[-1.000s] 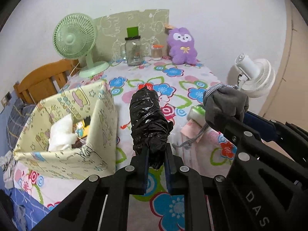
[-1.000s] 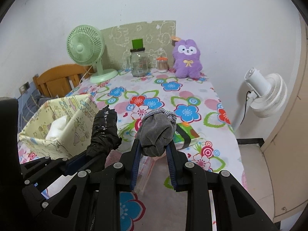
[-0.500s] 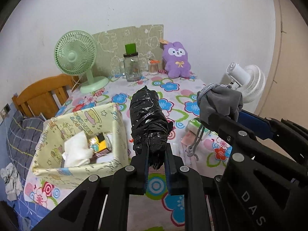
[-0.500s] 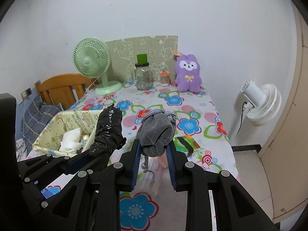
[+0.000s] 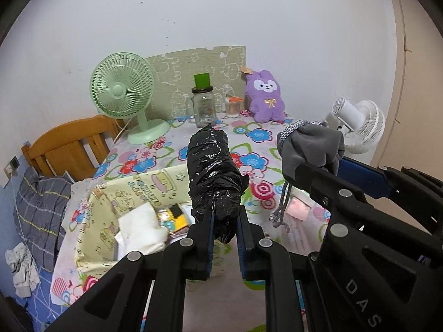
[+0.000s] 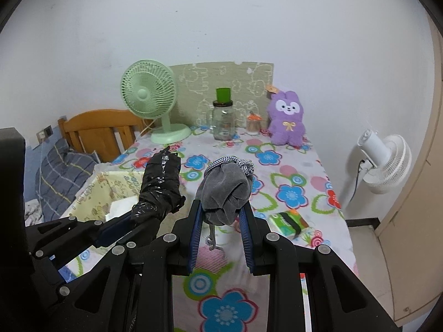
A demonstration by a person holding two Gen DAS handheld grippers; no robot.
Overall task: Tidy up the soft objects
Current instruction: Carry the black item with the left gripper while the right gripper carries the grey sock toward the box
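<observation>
My left gripper (image 5: 224,217) is shut on a black plastic-wrapped roll (image 5: 211,167) and holds it upright, high above the yellow fabric box (image 5: 94,221). My right gripper (image 6: 221,211) is shut on a grey drawstring pouch (image 6: 225,189), its cord hanging down. The two grippers are side by side: the roll also shows in the right wrist view (image 6: 160,185), and the pouch in the left wrist view (image 5: 313,146). The box holds a white cloth (image 5: 141,228) and small yellow items.
A flowered tablecloth (image 6: 290,177) covers the table. At the back stand a green fan (image 6: 149,94), a glass jar (image 6: 223,119) and a purple plush rabbit (image 6: 288,119). A green pack (image 6: 288,221) lies near the right edge. A white fan (image 6: 384,160) and a wooden chair (image 6: 97,130) flank the table.
Both grippers have risen and drawn back from the table with their loads still held. The box now shows from above, with more of the table in view.
</observation>
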